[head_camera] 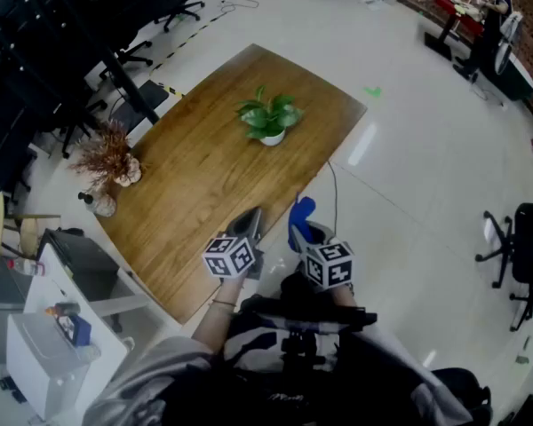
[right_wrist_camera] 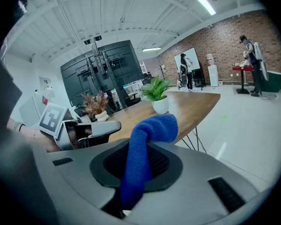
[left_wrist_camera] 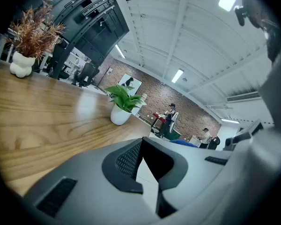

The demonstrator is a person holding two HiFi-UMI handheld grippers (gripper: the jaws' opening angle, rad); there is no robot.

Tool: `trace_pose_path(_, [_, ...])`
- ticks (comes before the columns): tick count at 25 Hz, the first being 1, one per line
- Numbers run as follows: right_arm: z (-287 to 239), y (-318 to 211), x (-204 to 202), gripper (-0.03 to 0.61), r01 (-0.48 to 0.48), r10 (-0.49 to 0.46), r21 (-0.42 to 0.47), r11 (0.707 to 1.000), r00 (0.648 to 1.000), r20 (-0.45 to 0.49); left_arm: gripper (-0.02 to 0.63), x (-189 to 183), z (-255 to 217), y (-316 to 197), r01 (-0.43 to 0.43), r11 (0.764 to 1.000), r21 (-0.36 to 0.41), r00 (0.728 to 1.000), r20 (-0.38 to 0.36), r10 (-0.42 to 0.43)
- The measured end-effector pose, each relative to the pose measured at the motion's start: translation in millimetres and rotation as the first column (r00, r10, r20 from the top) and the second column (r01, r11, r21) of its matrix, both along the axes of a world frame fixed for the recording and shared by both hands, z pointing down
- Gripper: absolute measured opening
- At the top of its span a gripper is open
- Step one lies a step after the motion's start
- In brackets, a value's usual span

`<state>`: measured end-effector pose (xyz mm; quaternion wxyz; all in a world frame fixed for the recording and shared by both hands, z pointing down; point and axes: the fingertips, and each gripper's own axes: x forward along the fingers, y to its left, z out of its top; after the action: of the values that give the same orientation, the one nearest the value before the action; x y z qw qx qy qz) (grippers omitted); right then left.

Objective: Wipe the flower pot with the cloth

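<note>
Blue cloth [right_wrist_camera: 147, 139] droops; white flower pot [head_camera: 272, 138] stands upright.

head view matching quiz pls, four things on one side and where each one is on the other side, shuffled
1 blue cloth
2 flower pot
3 dried plant vase
4 left gripper

a by the left edge of the table
b on the table's far half
c in the right gripper
d over the table's near end, holding nothing

Pairs: 1c, 2b, 3a, 4d

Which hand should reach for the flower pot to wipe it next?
Right. The right tongs clamp the blue cloth, and the white flower pot stands ahead of them. The left tongs are shut and hold nothing.
</note>
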<state>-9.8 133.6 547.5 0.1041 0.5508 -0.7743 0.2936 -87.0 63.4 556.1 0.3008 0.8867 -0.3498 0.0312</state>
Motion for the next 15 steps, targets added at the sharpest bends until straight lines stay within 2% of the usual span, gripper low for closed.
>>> trace_pose_path(7, [-4.6,-42.7,55.6,0.058,0.068,-0.068,0.002,0.998,0.998,0.016,0.008,49.4,-9.3,-31.1,0.073,0.997,0.007,0.997,0.007,-0.073])
trace_pose_path(11, [-6.9,-58.0,67.0,0.058,0.095,-0.095,-0.005,0.995,0.995,0.042,0.008,50.3,-7.3,-41.0,0.102,0.995,-0.004,0.993,0.061,-0.101])
trace_pose_path(15, [-3.9,-73.8,82.4,0.058,0.078,-0.076,-0.016,0.997,0.994,0.080,0.008,47.0,-8.7,-62.6,0.149,0.989,-0.017,0.986,0.073,-0.147])
